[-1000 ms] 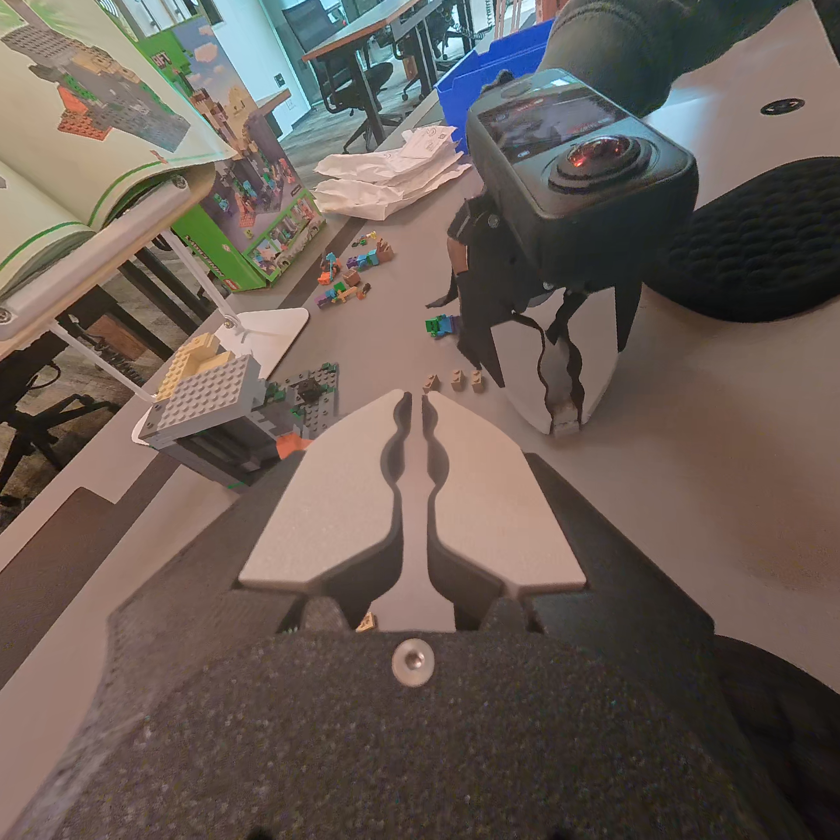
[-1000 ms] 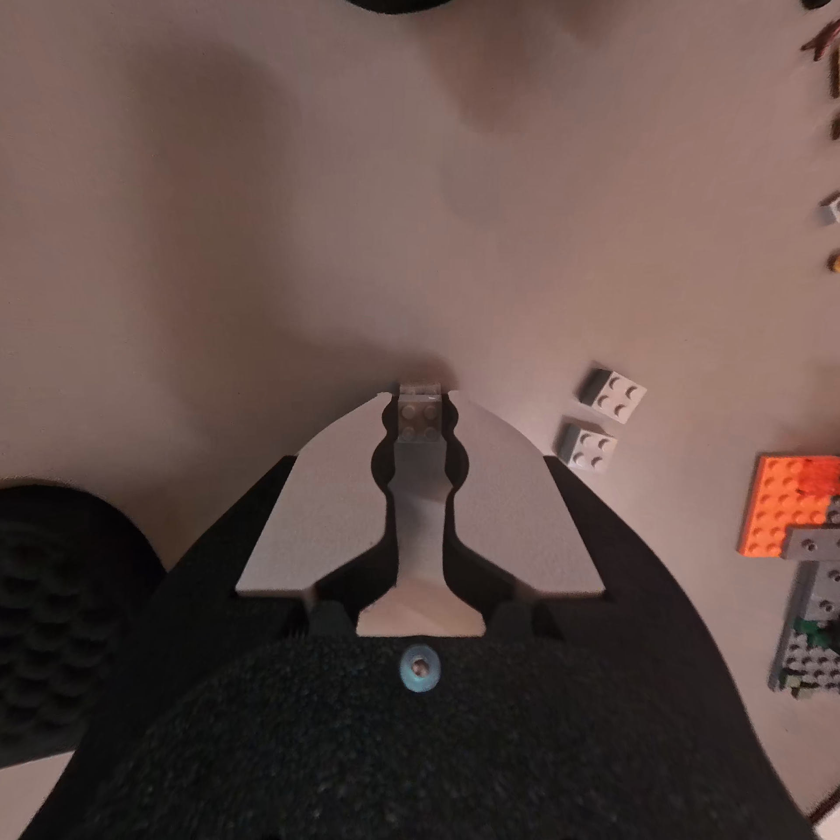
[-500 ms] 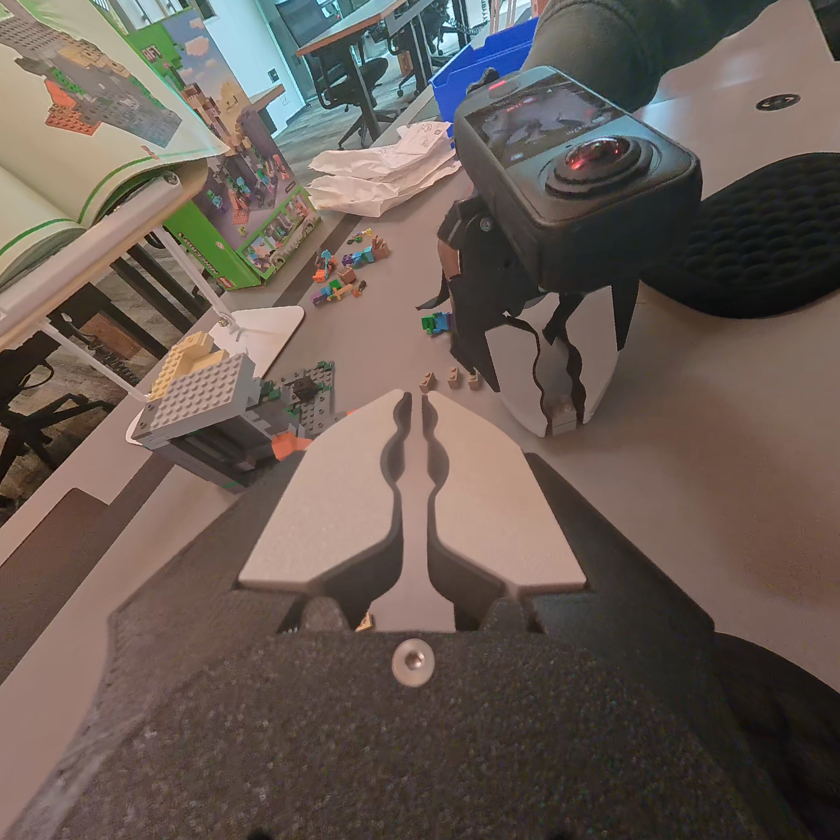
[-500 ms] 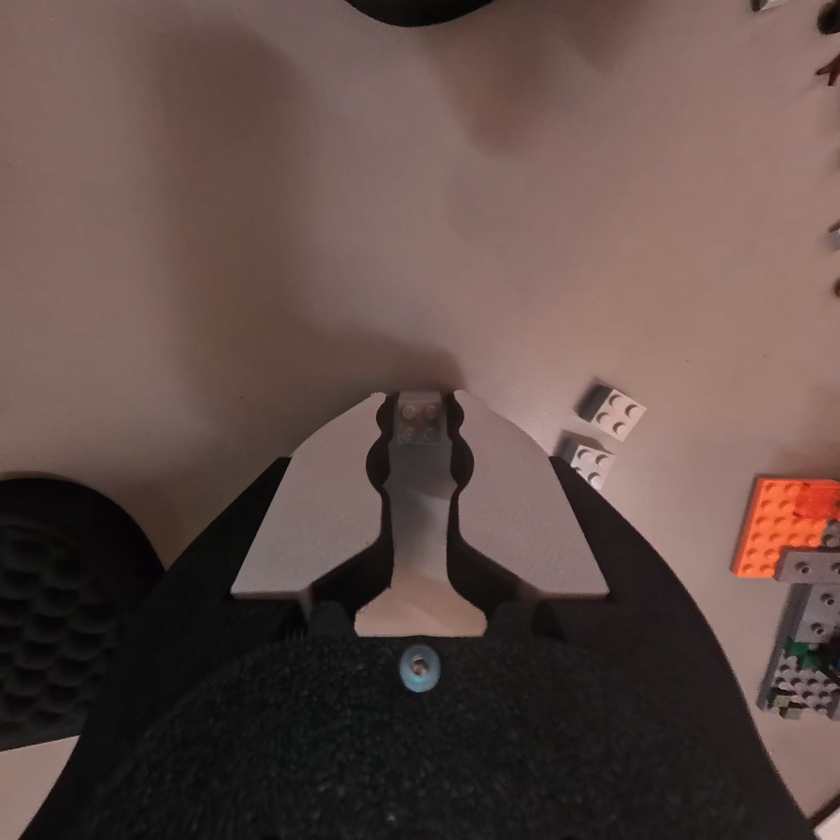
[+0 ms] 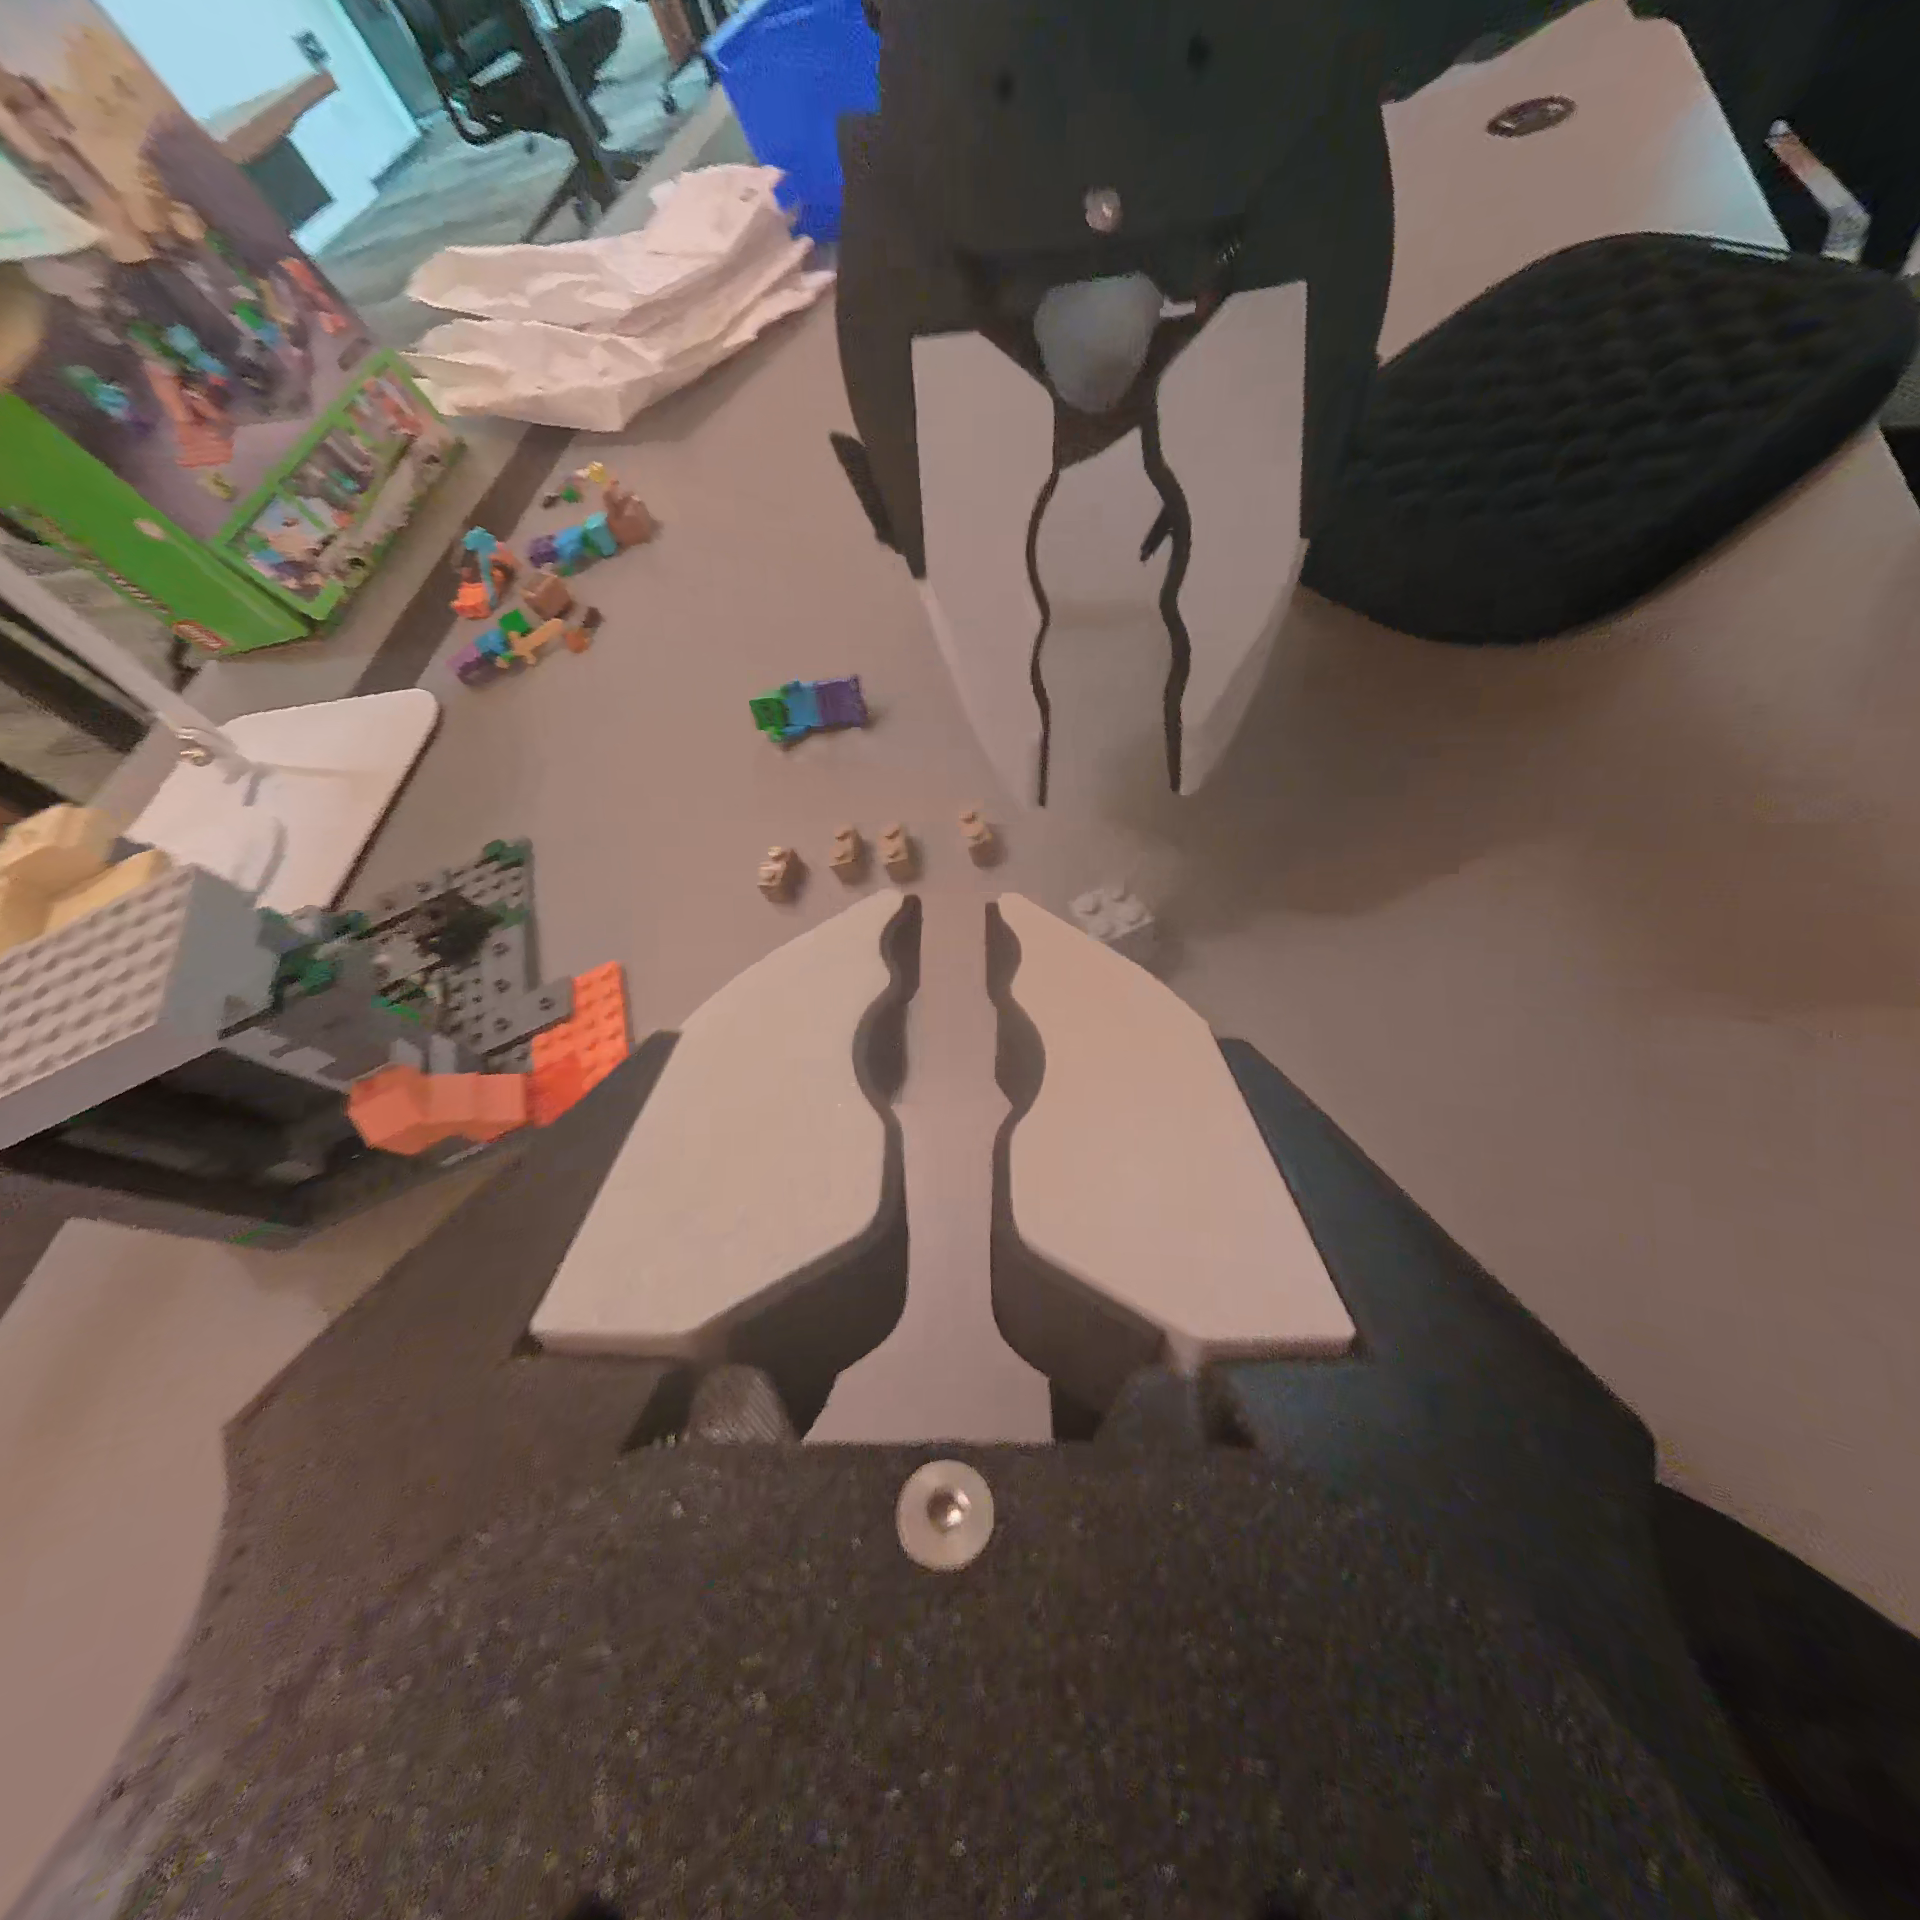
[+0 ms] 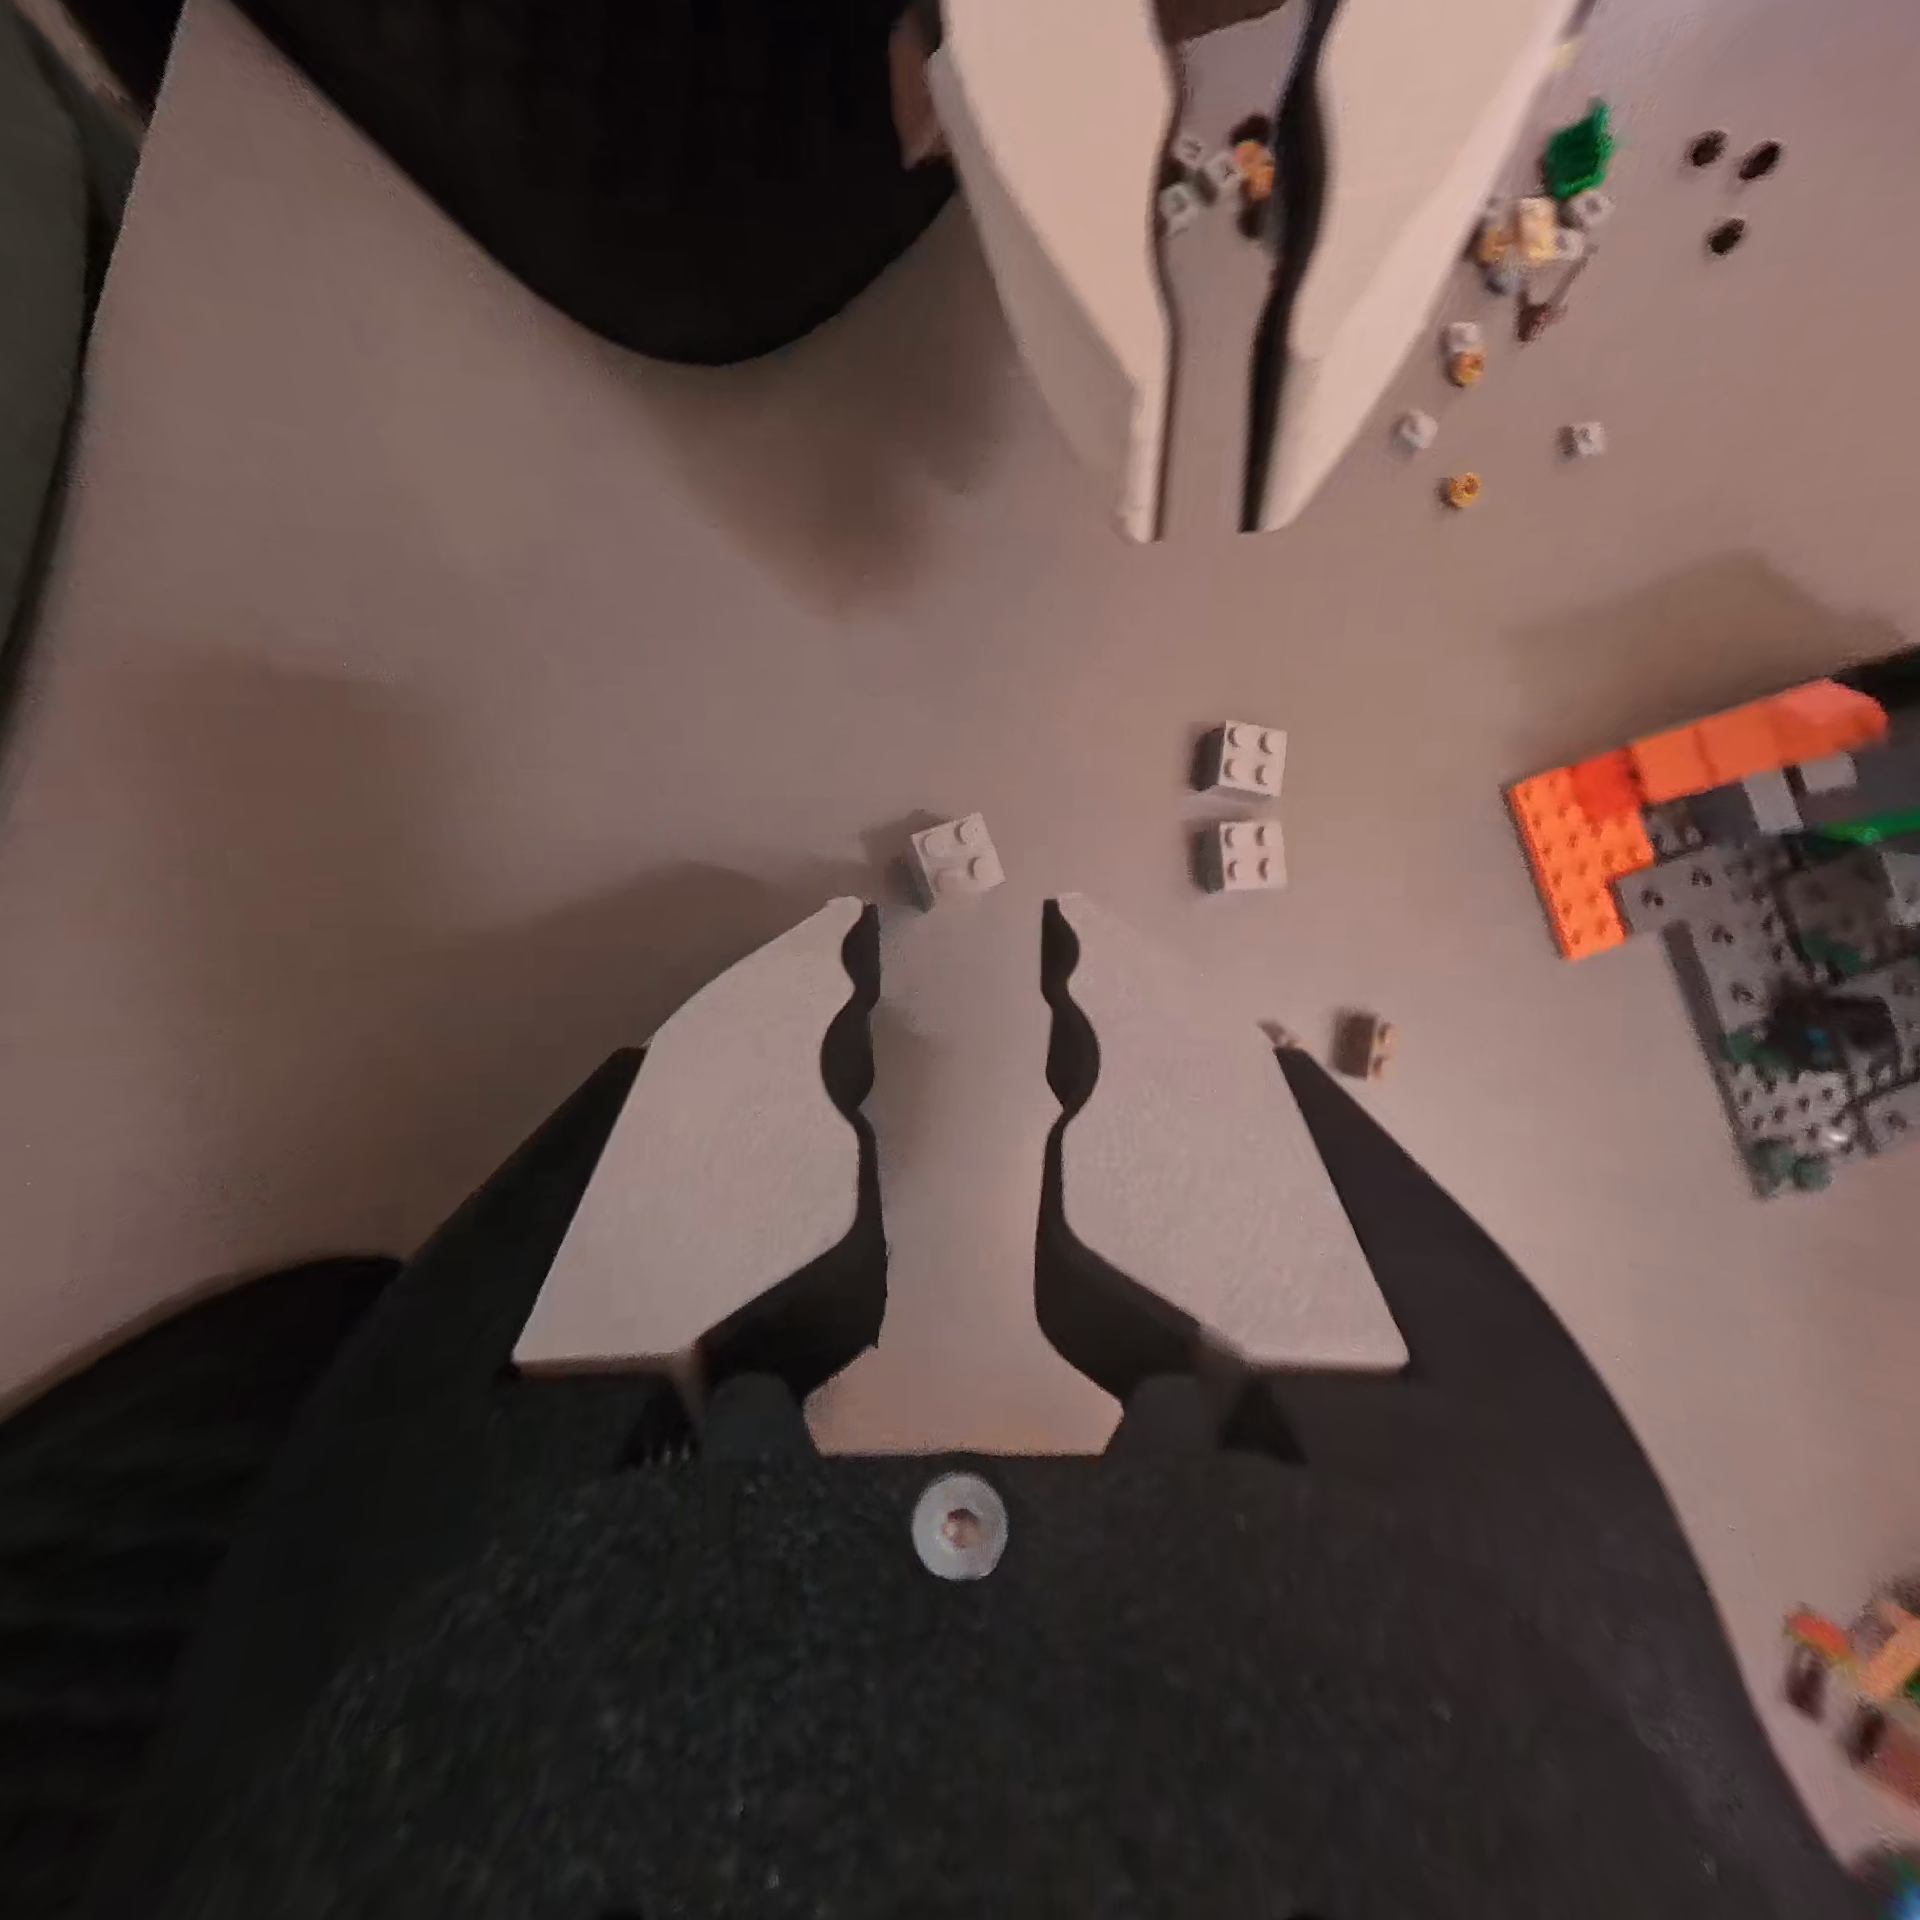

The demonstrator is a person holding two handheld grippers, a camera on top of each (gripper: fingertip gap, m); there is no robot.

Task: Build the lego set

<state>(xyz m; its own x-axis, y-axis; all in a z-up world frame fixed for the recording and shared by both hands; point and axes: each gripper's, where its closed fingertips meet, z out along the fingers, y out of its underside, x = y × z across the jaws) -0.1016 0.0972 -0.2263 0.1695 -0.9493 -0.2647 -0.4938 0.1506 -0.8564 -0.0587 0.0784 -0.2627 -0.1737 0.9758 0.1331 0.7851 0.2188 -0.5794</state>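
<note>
My right gripper (image 6: 956, 909) is open and empty above the table. A grey two-by-two brick (image 6: 956, 857) lies loose on the table just ahead of its fingertips, touching neither. Two more grey bricks (image 6: 1242, 758) lie side by side to the right. My left gripper (image 5: 951, 909) is slightly open with nothing between its pads. A grey brick (image 5: 1117, 914) lies by its right fingertip, and a row of small tan bricks (image 5: 873, 854) lies just ahead. The right gripper (image 5: 1107, 795) hangs open opposite. The left gripper (image 6: 1200, 525) shows at the top of the right wrist view.
A partly built grey and orange brick model (image 5: 457, 977) (image 6: 1766, 935) stands to one side. A green, blue and purple figure (image 5: 810, 709), loose coloured pieces (image 5: 540, 582), white bags (image 5: 623, 301), a printed box (image 5: 208, 436) and a black pad (image 5: 1600, 436) lie around.
My right gripper opened, let go of the grey brick and drew back up from it; the brick now lies on the table. My left gripper opened a little and moved forward.
</note>
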